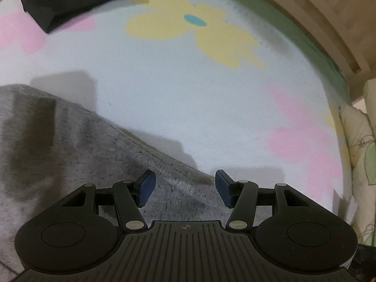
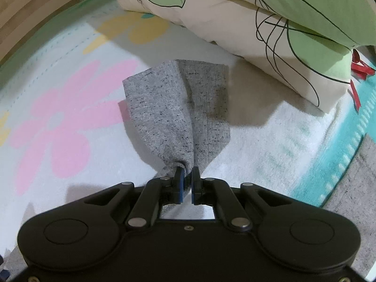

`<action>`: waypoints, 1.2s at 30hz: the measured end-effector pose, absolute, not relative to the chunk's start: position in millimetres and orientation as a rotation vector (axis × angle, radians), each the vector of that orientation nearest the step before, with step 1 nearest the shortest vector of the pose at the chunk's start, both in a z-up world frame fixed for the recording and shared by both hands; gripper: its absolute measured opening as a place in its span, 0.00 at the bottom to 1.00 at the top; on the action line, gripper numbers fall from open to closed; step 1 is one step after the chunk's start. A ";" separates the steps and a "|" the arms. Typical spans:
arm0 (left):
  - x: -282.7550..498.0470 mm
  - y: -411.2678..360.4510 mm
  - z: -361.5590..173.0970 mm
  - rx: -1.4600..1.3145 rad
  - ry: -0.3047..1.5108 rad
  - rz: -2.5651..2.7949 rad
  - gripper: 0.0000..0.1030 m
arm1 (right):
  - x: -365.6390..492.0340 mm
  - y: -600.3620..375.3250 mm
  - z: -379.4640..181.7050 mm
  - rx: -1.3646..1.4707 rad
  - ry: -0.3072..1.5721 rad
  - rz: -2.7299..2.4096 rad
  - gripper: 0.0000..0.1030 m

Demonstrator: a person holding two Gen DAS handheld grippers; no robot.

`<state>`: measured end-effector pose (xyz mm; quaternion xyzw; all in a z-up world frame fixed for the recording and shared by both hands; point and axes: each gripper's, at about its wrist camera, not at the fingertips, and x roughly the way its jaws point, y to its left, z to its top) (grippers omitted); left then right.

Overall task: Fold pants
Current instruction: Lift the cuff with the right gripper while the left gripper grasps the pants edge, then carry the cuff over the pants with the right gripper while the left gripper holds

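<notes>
The grey speckled pants [image 1: 70, 155] lie flat on a pale blanket with flower prints [image 1: 188, 98], filling the lower left of the left wrist view. My left gripper [image 1: 185, 185] is open and empty, hovering just above the pants' edge. In the right wrist view my right gripper [image 2: 187, 183] is shut on a bunched end of the grey pants [image 2: 178, 108], which hangs lifted above the blanket [image 2: 70, 117]. More grey cloth shows at the right edge [image 2: 357, 183].
A folded black garment [image 1: 70, 2] lies at the far left of the blanket. A cream and green pillow [image 2: 270, 23] lies close behind the held cloth, with a red ribbon [image 2: 357, 70] beside it. A wooden bed frame [image 1: 317, 18] borders the blanket.
</notes>
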<state>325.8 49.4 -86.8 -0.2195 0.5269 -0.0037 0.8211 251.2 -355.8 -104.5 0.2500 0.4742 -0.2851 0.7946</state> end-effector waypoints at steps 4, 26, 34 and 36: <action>323.4 51.0 -85.9 -0.510 1.095 -0.013 0.04 | 252.3 -358.1 -103.7 0.542 1.020 -0.601 0.07; 49.1 16.8 23.3 -0.108 0.844 -0.226 0.04 | 83.8 -384.2 -26.3 0.603 1.019 -0.611 0.08; 2.8 -3.2 -22.4 0.080 0.878 -0.228 0.04 | 49.1 -385.8 -68.1 0.544 1.173 -0.641 0.09; 4.3 -8.3 -34.6 0.136 0.902 -0.239 0.04 | 46.1 -387.0 -77.0 0.542 1.200 -0.636 0.14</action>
